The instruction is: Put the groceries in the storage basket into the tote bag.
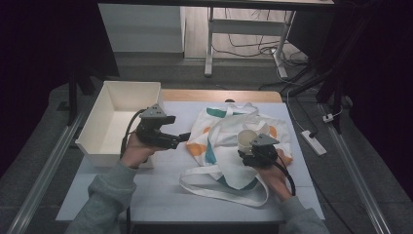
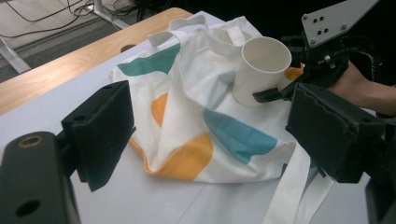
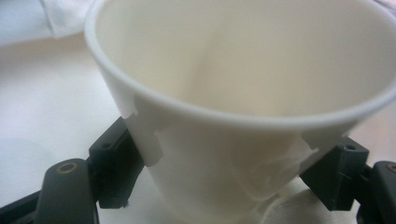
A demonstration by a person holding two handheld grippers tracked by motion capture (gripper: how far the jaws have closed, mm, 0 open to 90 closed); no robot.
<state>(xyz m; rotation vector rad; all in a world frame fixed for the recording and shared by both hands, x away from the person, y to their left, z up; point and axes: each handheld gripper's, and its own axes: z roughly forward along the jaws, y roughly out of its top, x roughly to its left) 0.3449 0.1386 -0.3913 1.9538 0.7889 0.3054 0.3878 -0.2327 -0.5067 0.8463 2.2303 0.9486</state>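
Observation:
A white paper cup (image 1: pixel 247 140) stands upright on a white tote bag (image 1: pixel 219 141) with teal and orange patches, spread over the table's right half. My right gripper (image 1: pixel 249 152) comes from the near side, its jaws pressing both sides of the cup (image 3: pixel 243 93) low down, shut on it. The left gripper view shows the cup (image 2: pixel 259 70) on the bag (image 2: pixel 187 116) with the right gripper (image 2: pixel 280 94) at its base. My left gripper (image 1: pixel 182 138) hovers just left of the bag, pointing right, open with nothing between its jaws (image 2: pixel 212 130).
A deep white bin (image 1: pixel 95 131) sits at the table's left edge, behind my left hand. The bag's long straps (image 1: pixel 214 187) loop toward the front edge. A wooden strip (image 1: pixel 219 95) runs along the far side; cables and a power strip (image 1: pixel 314 141) lie on the floor.

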